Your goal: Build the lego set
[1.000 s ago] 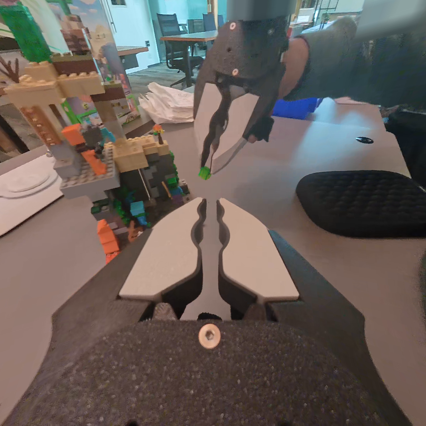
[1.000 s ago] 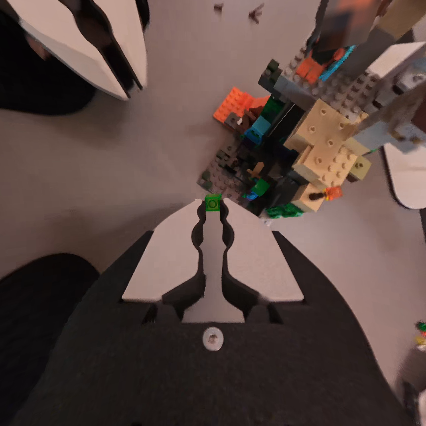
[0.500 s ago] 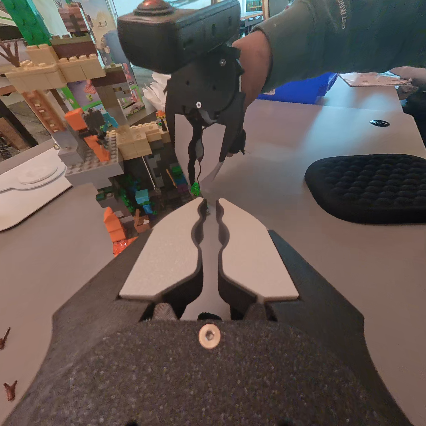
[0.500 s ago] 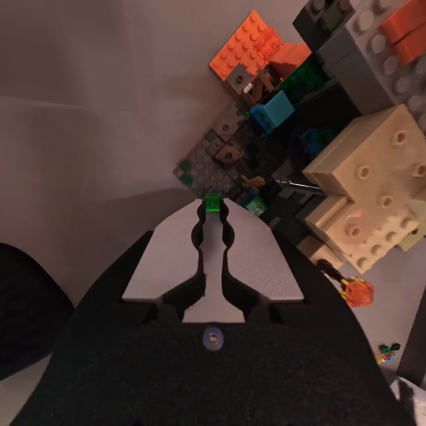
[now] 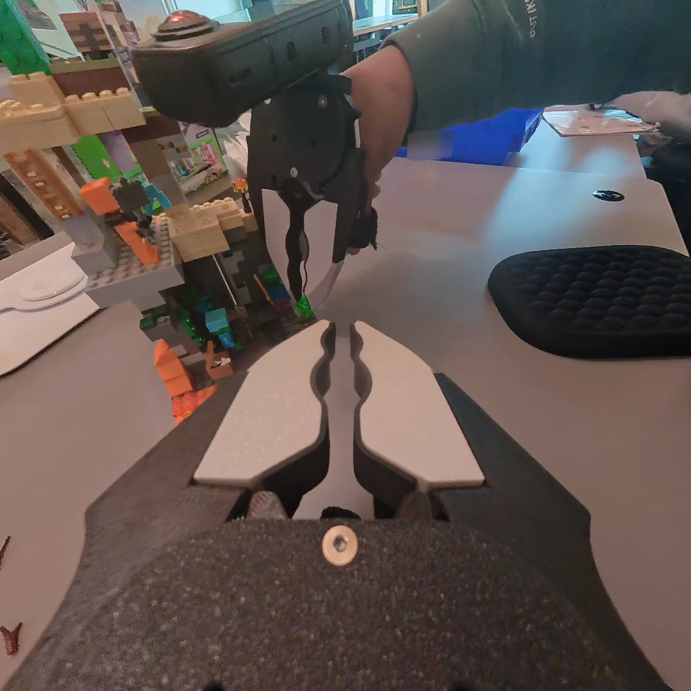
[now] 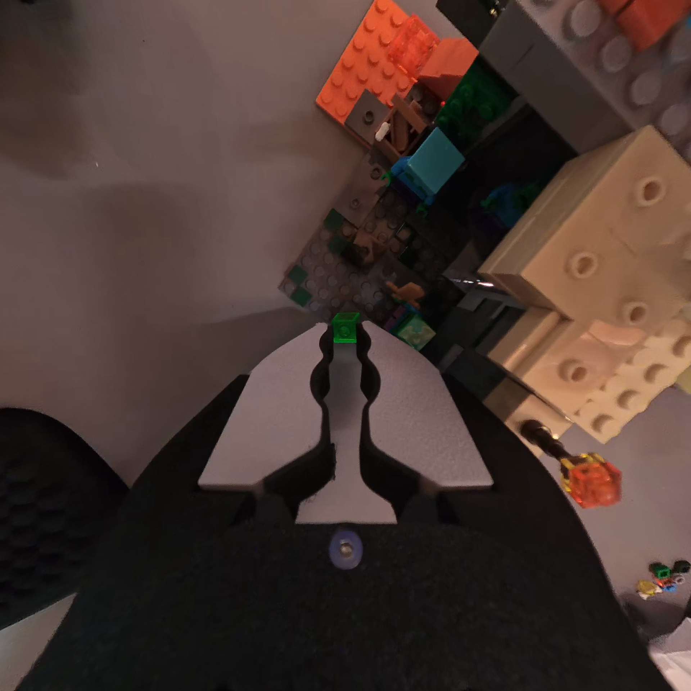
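The lego build stands on the grey table at the left, with tan, grey and orange bricks over a dark base. My right gripper points down at the build's front corner and is shut on a small clear green piece. In the right wrist view the green piece sits between the tips of my right gripper, just over the edge of the dark grey studded baseplate. My left gripper is shut and empty, low over the table, with its tips close to the right one's.
A black dimpled pad lies to the right. A white board lies at the left edge. An orange plate and a torch with an orange flame are on the build. Loose small pieces lie on the table. Tip to tip, the grippers are about 12 centimetres apart. About 11 centimetres separates my right fingertips from the orange plate.
My right gripper has come down and in toward the build's dark baseplate with the green piece still held. My left gripper has hardly moved.
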`<state>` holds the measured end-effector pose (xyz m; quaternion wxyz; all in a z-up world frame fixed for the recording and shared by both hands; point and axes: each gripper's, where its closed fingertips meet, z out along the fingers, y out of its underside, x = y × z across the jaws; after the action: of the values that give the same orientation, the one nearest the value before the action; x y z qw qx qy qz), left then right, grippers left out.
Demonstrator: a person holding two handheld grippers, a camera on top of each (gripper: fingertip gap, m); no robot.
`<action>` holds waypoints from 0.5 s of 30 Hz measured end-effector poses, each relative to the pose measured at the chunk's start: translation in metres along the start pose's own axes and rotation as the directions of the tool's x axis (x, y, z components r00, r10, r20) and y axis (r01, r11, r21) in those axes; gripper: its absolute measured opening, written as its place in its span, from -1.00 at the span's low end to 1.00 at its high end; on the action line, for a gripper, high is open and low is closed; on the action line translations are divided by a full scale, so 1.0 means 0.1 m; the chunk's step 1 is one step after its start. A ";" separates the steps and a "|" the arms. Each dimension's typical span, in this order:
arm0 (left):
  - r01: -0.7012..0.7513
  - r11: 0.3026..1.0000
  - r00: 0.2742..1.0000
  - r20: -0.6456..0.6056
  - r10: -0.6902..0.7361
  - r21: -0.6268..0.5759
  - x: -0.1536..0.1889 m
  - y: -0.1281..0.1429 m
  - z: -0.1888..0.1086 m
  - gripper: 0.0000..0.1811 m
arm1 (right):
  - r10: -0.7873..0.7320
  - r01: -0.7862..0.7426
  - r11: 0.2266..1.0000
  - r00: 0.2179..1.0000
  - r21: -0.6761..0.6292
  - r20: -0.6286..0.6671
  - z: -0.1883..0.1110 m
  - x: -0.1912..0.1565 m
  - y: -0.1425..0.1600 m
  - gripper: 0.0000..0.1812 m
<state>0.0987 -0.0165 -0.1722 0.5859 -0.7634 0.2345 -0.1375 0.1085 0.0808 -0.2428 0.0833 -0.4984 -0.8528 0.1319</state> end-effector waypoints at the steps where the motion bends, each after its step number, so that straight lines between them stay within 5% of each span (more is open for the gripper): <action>1: -0.001 1.000 1.000 0.000 0.001 -0.001 0.00 0.00 0.00 -0.92 | 0.006 -0.006 1.000 1.000 0.000 0.000 0.00 0.00 0.00 -0.87; 15: 0.020 1.000 1.000 -0.012 -0.020 -0.003 0.00 0.03 0.01 -0.93 | 0.045 -0.044 0.998 0.998 0.050 -0.034 0.02 0.02 -0.03 -0.86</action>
<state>0.0988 -0.0162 -0.1750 0.5817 -0.7659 0.2306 -0.1478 0.1041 0.0811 -0.2440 0.1075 -0.5173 -0.8364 0.1457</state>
